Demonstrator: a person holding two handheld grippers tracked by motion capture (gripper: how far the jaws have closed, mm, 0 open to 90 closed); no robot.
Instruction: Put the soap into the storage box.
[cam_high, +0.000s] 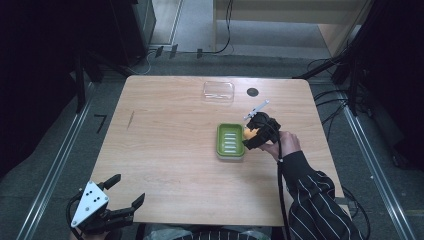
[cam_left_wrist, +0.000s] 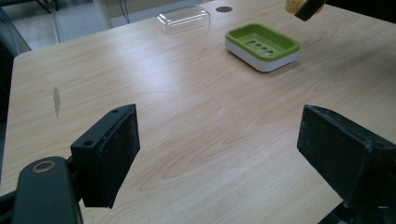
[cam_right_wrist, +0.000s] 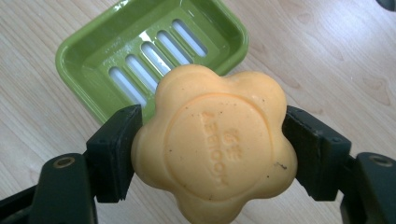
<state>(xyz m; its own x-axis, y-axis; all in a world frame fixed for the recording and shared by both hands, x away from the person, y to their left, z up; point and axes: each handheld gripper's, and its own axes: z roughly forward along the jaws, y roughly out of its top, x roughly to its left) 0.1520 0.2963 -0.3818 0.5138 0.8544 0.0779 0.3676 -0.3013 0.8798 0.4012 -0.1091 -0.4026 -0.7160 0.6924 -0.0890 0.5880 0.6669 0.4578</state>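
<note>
My right gripper is shut on a yellow flower-shaped soap, holding it just off the near right edge of a green slotted soap dish. From above, that gripper and the soap hover at the right side of the dish, right of the table's centre. The dish holds nothing. My left gripper stands open at the table's front left corner. Its jaws are wide apart over bare wood, and it sees the dish farther off.
A clear plastic lid lies near the table's far edge, with a dark round hole beside it. A dark streak marks the wooden table at the left. Cables and dark equipment surround the table on the floor.
</note>
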